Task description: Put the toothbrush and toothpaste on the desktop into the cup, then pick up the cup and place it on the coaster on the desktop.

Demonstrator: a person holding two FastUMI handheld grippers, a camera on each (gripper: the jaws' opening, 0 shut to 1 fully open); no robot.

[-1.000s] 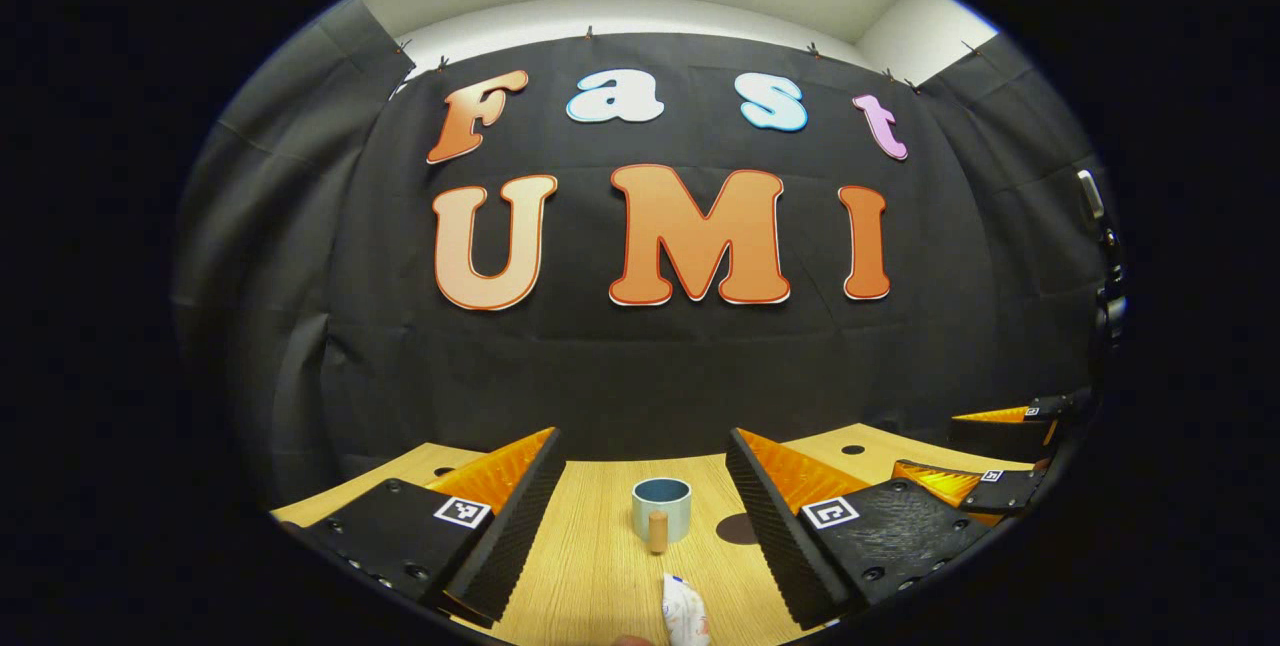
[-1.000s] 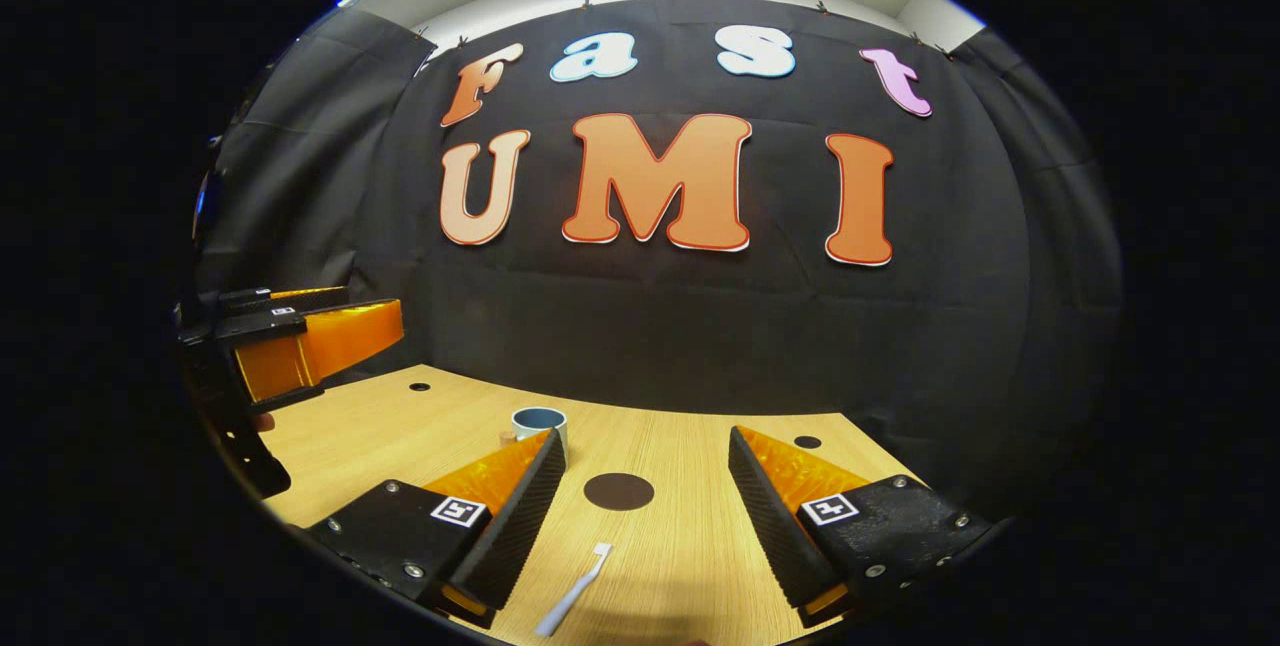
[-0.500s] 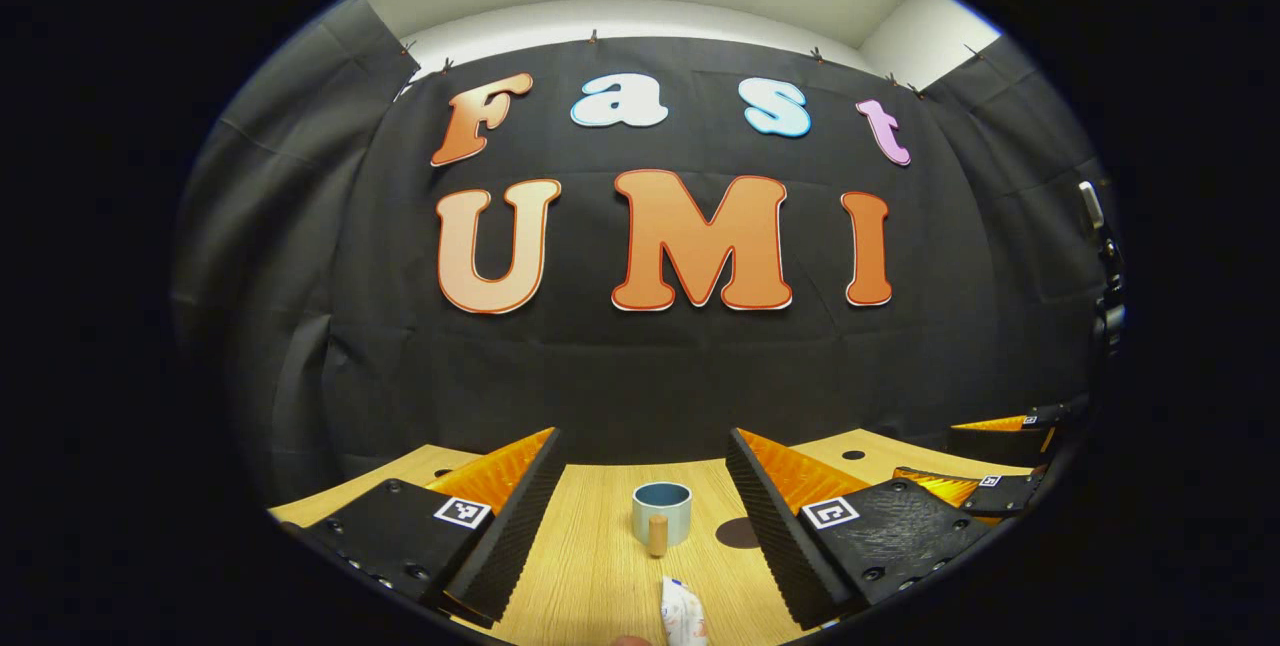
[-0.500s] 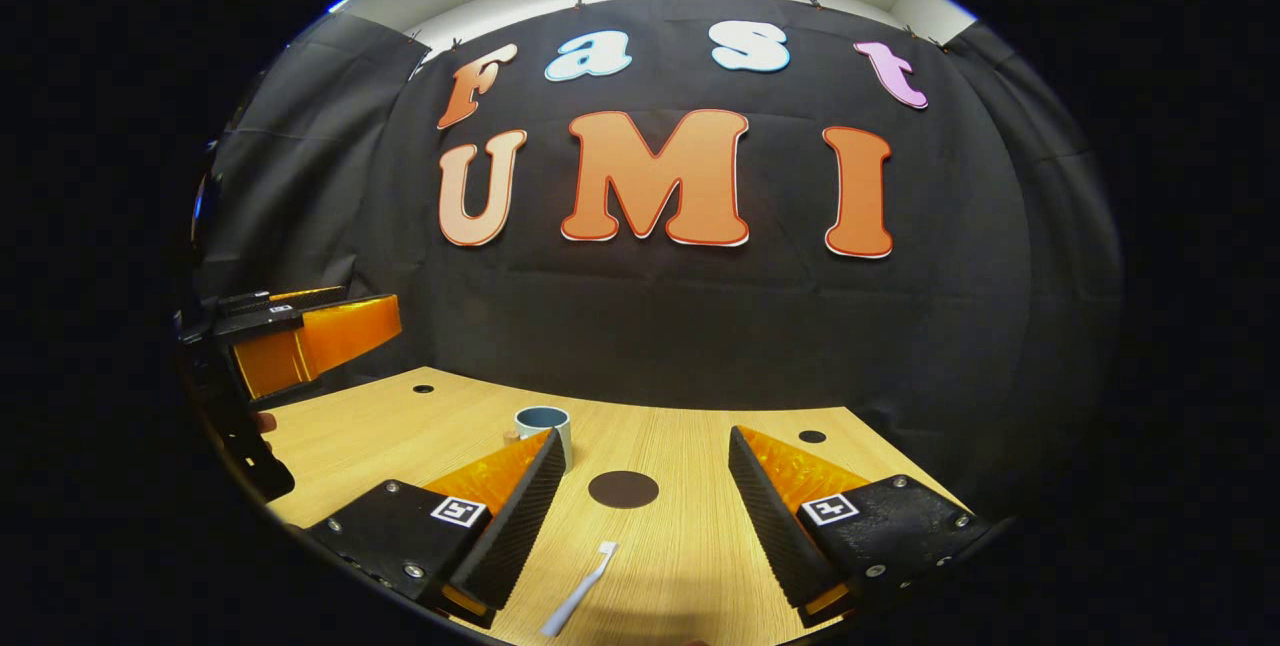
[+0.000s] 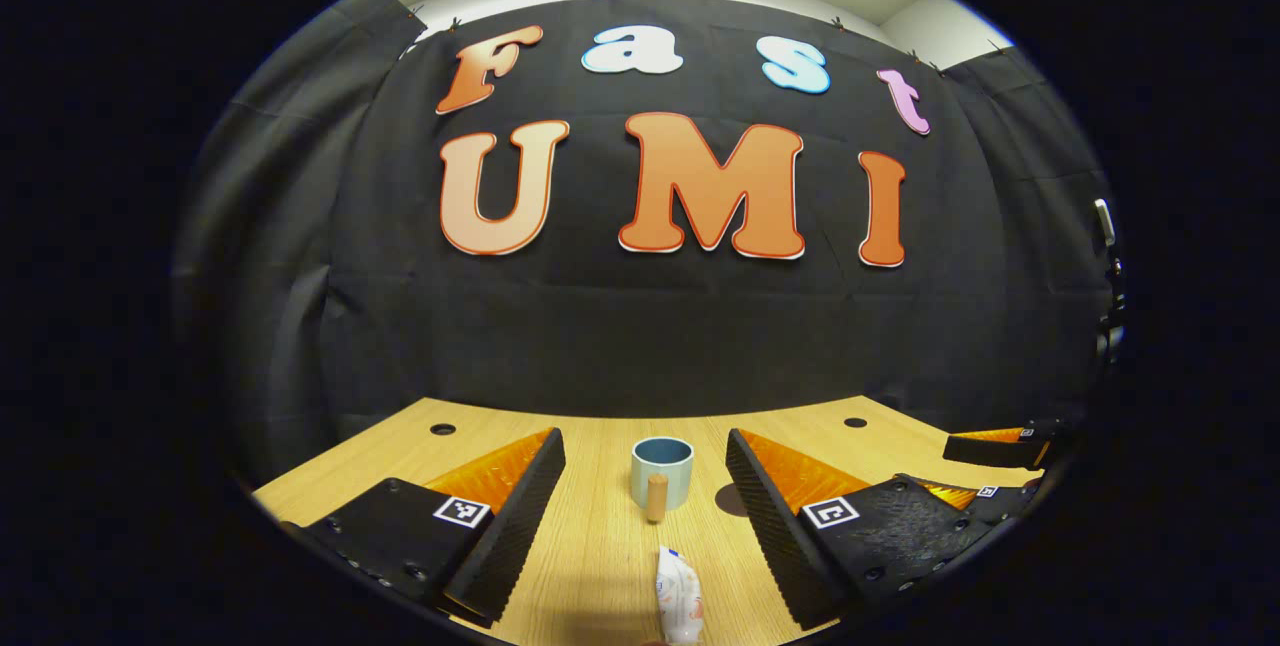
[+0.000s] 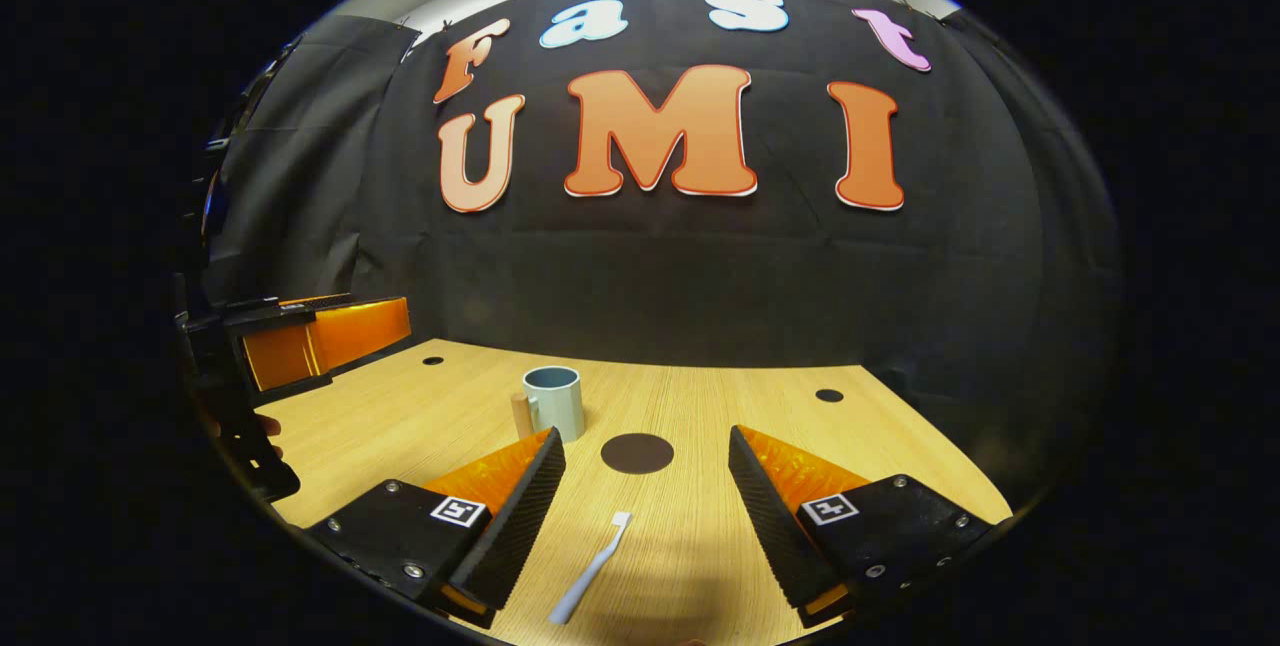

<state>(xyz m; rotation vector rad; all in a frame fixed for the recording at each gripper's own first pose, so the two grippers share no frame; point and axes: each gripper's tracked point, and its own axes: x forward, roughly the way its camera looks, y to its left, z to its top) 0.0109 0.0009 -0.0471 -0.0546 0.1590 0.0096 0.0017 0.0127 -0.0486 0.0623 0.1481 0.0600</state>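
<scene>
A pale blue cup (image 5: 662,473) with a wooden handle stands on the wooden desktop (image 5: 600,566), straight ahead between the fingers of my open left gripper (image 5: 645,471). A white toothpaste tube (image 5: 678,596) lies just in front of that gripper. In the right gripper view the cup (image 6: 553,403) stands left of a dark round coaster (image 6: 637,452). A white toothbrush (image 6: 590,581) lies on the desktop between the fingers of my open right gripper (image 6: 645,466). The left gripper (image 6: 300,341) also shows at the left edge of that view, above the desktop.
The desktop (image 6: 700,406) has small round cable holes at its back corners (image 6: 829,395). Black cloth walls close off the back and sides. The right gripper (image 5: 1000,471) shows low at the right edge of the left gripper view.
Both views have tilted downward, showing more desktop. The cup, coaster, toothbrush and toothpaste lie where they were. Both grippers stay open.
</scene>
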